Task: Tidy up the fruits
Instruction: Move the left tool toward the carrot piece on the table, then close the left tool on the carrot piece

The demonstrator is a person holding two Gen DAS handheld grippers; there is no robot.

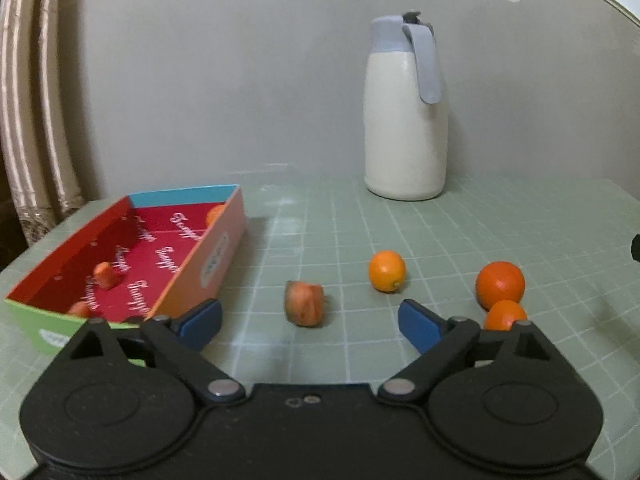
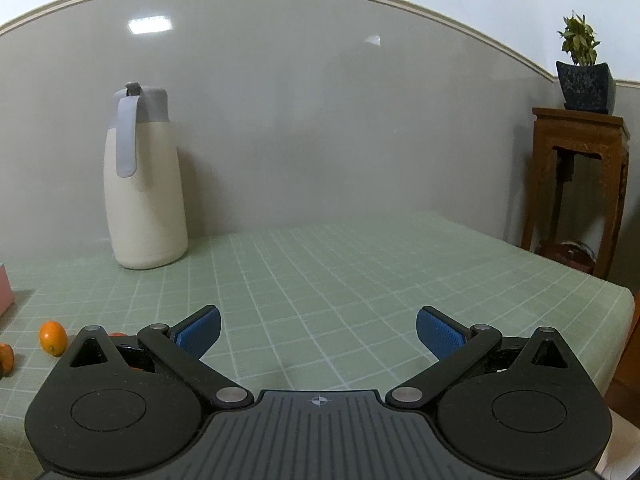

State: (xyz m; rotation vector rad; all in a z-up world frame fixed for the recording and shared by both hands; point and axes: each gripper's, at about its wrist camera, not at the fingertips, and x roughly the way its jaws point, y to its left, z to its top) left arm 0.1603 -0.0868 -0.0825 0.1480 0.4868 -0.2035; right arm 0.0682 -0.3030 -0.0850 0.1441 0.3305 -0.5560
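In the left wrist view, the left claw (image 1: 310, 322) stands released at the bottom of the frame, its blue pads spread wide with nothing between them. Just beyond it, at centre, a reddish-orange fruit piece (image 1: 304, 303) lies on the green gridded surface (image 1: 320, 232). A small orange (image 1: 386, 271) sits right of centre, and two more oranges (image 1: 500, 285) touch at the right. A colourful open box (image 1: 132, 256) at the left holds several orange pieces. A cream jug (image 1: 405, 120) stands against the wall. In the right wrist view, the right claw (image 2: 318, 334) is also released and empty above bare surface.
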